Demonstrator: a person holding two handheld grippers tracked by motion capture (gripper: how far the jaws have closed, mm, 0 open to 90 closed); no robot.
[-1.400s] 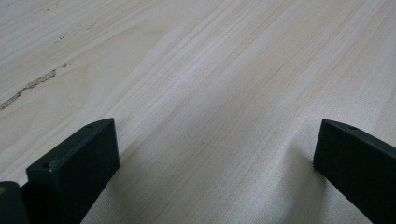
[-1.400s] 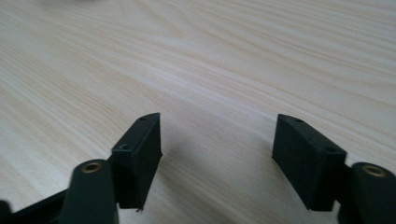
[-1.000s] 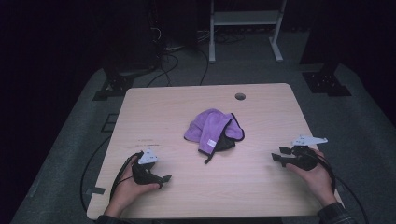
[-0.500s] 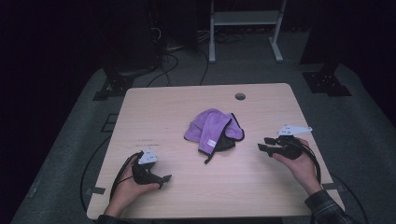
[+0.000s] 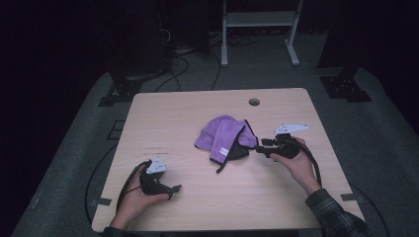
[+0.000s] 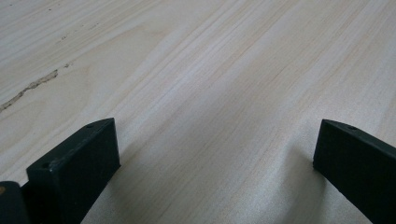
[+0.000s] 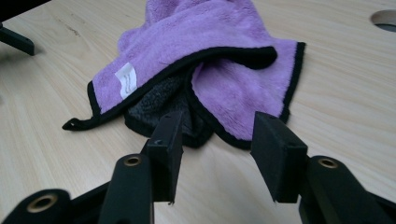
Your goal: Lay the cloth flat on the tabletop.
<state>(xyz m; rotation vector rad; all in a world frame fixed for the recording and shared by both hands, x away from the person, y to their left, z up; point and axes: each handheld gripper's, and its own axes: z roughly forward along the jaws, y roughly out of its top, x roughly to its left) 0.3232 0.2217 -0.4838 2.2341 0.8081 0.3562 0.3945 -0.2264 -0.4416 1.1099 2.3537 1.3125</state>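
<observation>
- The purple cloth lies crumpled near the middle of the surface. It is microfibre with black edging, folded over itself so a dark grey underside shows. A white label sits near one edge, and a black loop trails from one corner.
- Your right tool is just beside the cloth's right edge, pointing at it. In the right gripper view the jaws stand apart with bare wood between them, and the cloth's black hem lies just past the tips. The jaws have just been opening a little; nothing is between them, and no contact with the cloth is visible.
- Your right hand grips the tool body, with a plaid sleeve behind it.
- Your left tool rests low over the near left part of the surface, well apart from the cloth. Its jaws stand wide apart over bare wood.
- A round hole sits near the far edge of the surface.
</observation>
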